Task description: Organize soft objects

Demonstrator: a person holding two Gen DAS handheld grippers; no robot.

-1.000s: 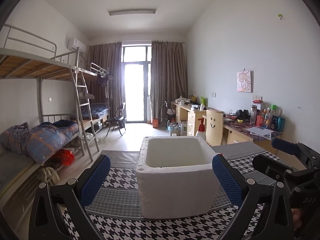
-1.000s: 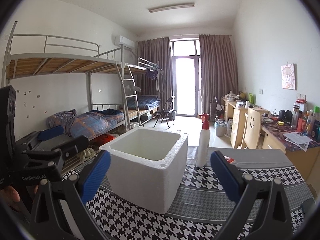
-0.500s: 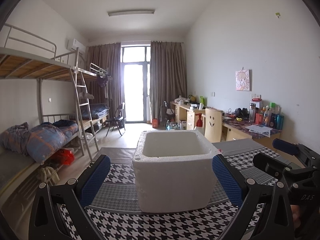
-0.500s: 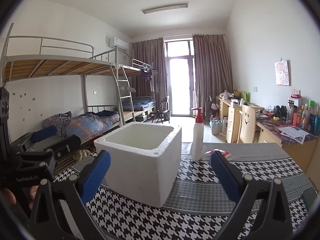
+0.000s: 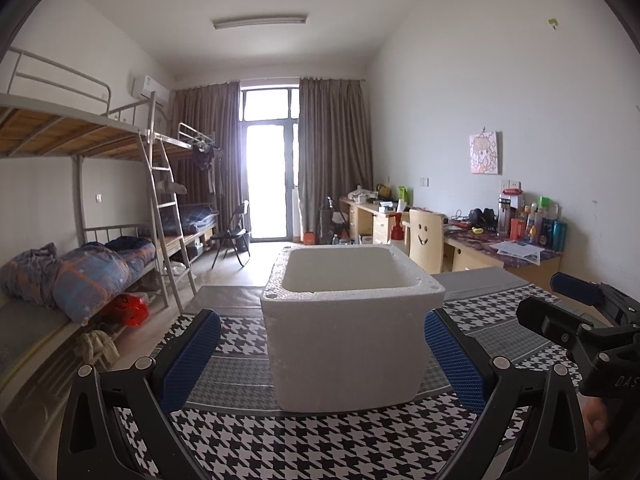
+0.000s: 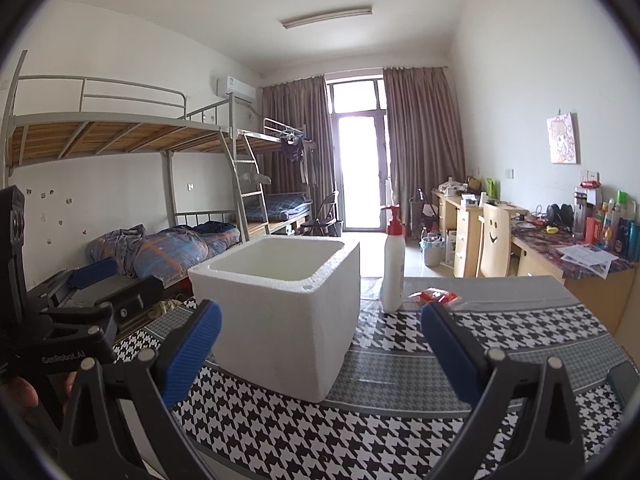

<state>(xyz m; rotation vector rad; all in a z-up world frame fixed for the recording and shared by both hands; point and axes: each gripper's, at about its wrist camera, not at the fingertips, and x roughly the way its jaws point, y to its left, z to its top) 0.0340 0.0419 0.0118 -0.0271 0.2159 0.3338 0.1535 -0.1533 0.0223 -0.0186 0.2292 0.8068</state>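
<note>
A white foam box (image 5: 348, 332) stands open-topped on the houndstooth tablecloth (image 5: 280, 440), straight ahead of my left gripper (image 5: 320, 360). The left gripper is open and empty, its blue pads on either side of the box's near face, not touching. In the right wrist view the box (image 6: 280, 312) sits ahead and left of my right gripper (image 6: 320, 352), which is open and empty. A small red packet (image 6: 438, 296) lies on the cloth behind the right gripper's right pad. The box's inside bottom is hidden. The right gripper shows at the right edge of the left wrist view (image 5: 580, 320).
A white pump bottle with a red top (image 6: 393, 268) stands just right of the box. The table's far edge lies behind it. Bunk beds with bedding (image 6: 168, 248) line the left wall; desks and a chair (image 6: 496, 240) line the right wall.
Both grippers have dropped lower and come slightly closer to the box, so it looks larger and its rim sits higher in view. Both stay open.
</note>
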